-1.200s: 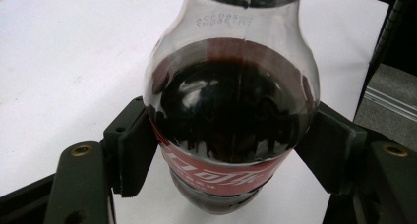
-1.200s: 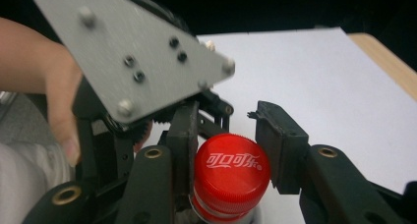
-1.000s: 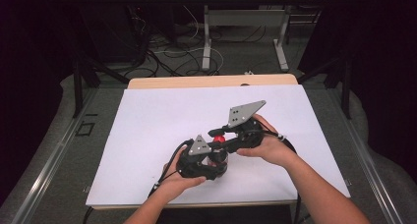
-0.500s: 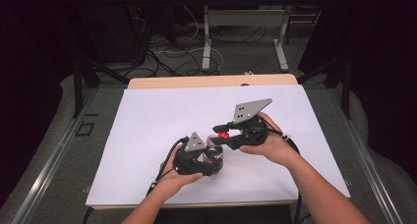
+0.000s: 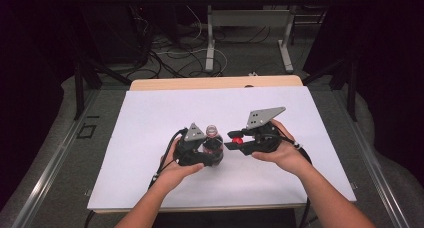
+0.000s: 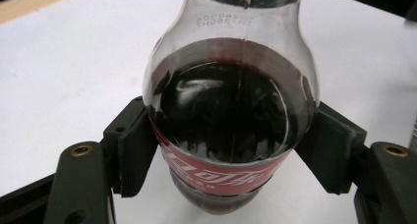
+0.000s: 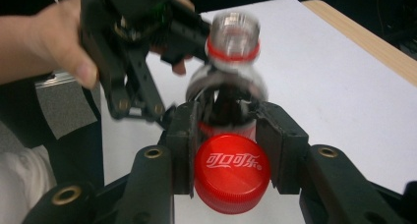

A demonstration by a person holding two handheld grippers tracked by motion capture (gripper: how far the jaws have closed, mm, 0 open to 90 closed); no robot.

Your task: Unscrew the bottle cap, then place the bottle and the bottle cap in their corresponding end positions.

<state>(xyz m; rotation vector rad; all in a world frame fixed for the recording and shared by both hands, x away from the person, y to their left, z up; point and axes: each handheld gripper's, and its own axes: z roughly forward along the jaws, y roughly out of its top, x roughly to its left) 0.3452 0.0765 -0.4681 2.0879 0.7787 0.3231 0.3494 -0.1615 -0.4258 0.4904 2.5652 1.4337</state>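
The top edge of my left gripper view cuts off the cola bottle [image 6: 231,111] at its neck, and my left gripper [image 5: 199,150] hides its lower body from above.

My left gripper [image 5: 212,149] clamps the cola bottle [image 5: 213,138]; my right gripper [image 5: 231,140], just beside, pinches its red cap [image 5: 237,140].

Right tool [image 7: 231,157] clamps red cap [image 7: 231,172]; uncapped bottle [image 7: 230,71] just beyond, held by left tool [image 7: 147,52].
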